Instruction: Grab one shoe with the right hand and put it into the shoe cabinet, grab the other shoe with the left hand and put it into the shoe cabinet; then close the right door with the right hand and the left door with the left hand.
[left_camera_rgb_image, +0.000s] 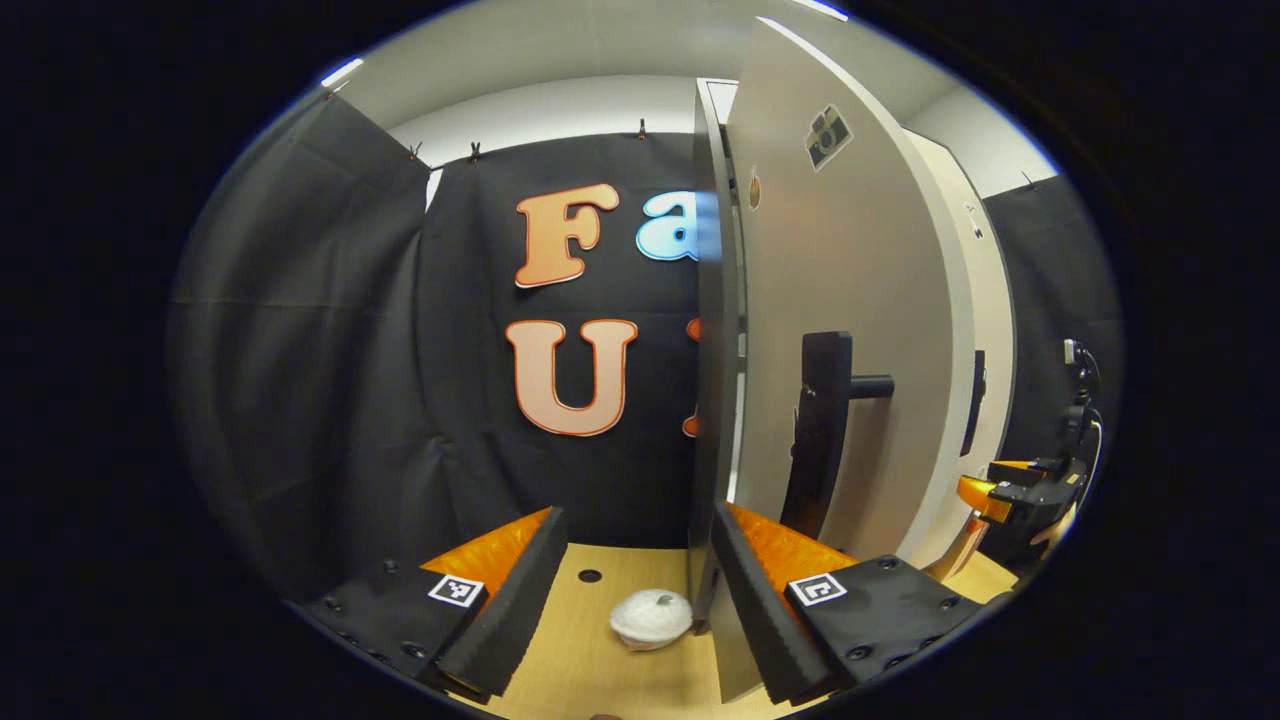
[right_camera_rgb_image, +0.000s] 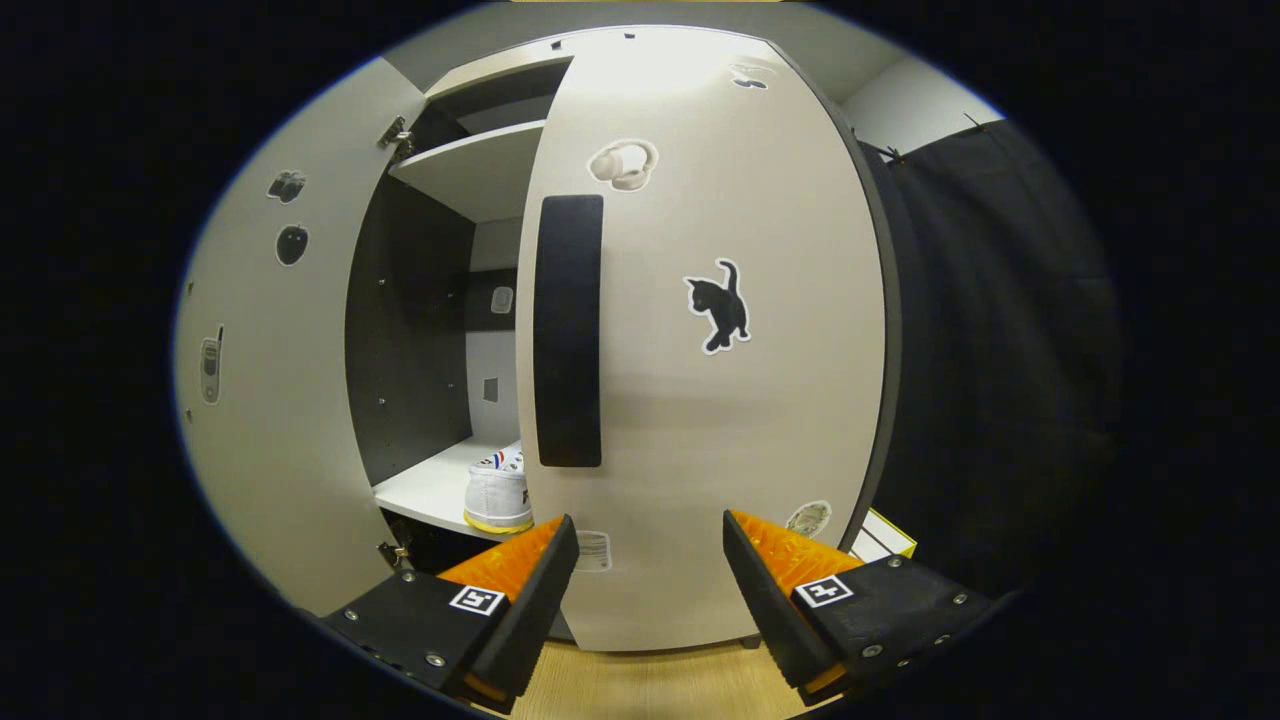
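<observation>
Beyond the right gripper (right_camera_rgb_image: 645, 560), jaws apart, stands the nearly closed right door (right_camera_rgb_image: 700, 350), a white shoe (right_camera_rgb_image: 497, 492) shelved behind its left edge; the left gripper (left_camera_rgb_image: 635, 560), jaws apart, straddles the left door (left_camera_rgb_image: 715, 400) edge.

R door (right_camera_rgb_image: 700, 380) nearly shut, my gripper (right_camera_rgb_image: 648, 560) open right at it.
L door (right_camera_rgb_image: 270, 400) open; shoe (right_camera_rgb_image: 497, 492) on shelf (right_camera_rgb_image: 430, 490).
</observation>
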